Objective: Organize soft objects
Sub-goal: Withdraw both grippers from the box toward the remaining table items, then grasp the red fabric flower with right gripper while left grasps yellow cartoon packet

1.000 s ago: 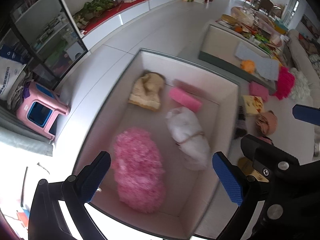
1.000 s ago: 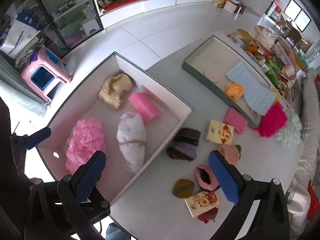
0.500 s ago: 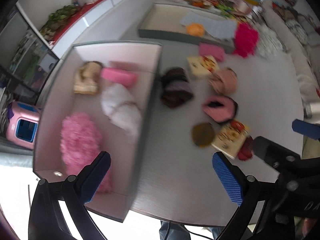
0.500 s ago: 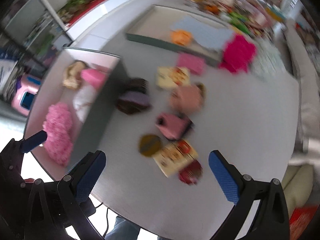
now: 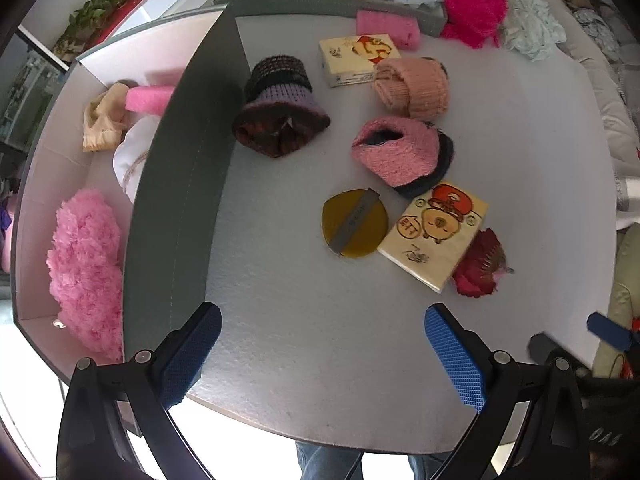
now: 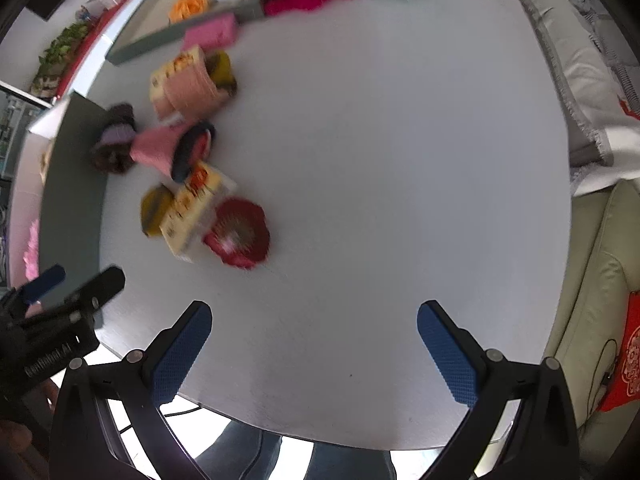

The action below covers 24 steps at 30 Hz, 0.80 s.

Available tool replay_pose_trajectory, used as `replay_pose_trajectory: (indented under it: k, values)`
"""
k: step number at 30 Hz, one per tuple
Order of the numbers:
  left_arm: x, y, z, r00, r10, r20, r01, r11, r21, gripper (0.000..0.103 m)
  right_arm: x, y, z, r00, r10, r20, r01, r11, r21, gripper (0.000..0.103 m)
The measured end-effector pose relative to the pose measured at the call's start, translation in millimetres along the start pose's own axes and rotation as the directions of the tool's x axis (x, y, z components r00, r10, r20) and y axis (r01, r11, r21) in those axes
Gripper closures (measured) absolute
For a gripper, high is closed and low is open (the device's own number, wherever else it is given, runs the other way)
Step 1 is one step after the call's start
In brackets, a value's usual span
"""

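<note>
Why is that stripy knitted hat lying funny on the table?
The stripy knitted hat lies tipped on its side against the outer wall of the storage box, its opening facing out. It looks flopped over, not damaged. The pink fuzzy slipper lies tipped over too. Nothing looks spilled or broken.

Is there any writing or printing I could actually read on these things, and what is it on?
Cartoon tissue pack: a red speech bubble holds characters, too small to read.
Second tissue pack: small print along its side, too small to read.
Grey strip on the mustard round pad: faint lettering, unreadable.
Left gripper body in the right wrist view: white lettering, too blurred to read.
Nothing is clearly legible.
</note>
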<state>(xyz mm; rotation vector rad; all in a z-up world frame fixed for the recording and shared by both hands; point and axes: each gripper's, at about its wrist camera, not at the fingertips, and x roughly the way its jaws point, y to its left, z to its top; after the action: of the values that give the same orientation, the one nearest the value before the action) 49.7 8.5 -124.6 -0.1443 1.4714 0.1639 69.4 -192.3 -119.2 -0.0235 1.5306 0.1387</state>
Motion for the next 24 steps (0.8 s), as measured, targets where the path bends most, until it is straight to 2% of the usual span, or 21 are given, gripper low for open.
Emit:
replay_pose_trajectory:
  k: [8,15,17,19,21,24]
  values:
    - [14.7,25.3,-1.8,0.998,0.052,-0.022,-0.053,0.998,-0.031,0.001,42.3,19.9,14.2,0.998,0.008,-0.058,-0.013,0.997,-0.075,0.000]
    - [17.5,27.5,-9.3,0.997,0.072,-0.031,-0.072,0.997,-0.016,0.001,65.0,45.4,39.0,0.999,-0.021,-0.035,0.014,0.983,-0.183,0.000]
    - [20.0,18.4,-9.4,0.998,0.062,-0.034,-0.062,0.998,-0.013,0.001,66.6,44.9,43.3,0.999,-0.044,-0.019,0.040,0.980,-0.195,0.008]
    - [19.8,2.4,-8.2,0.998,0.050,-0.024,-0.049,0.999,0.006,0.001,64.8,31.9,46.9,0.999,-0.038,-0.011,0.036,0.987,-0.157,0.048]
    - [18.6,-12.1,-5.9,0.999,0.036,-0.011,-0.035,0.999,0.029,0.001,65.7,9.0,50.0,0.999,-0.009,-0.042,0.006,0.997,-0.072,0.059]
    - [18.5,-38.7,-2.6,1.000,0.011,0.005,-0.012,0.997,0.079,0.001,60.0,-26.7,46.8,0.999,-0.016,-0.043,0.017,0.999,0.028,0.062]
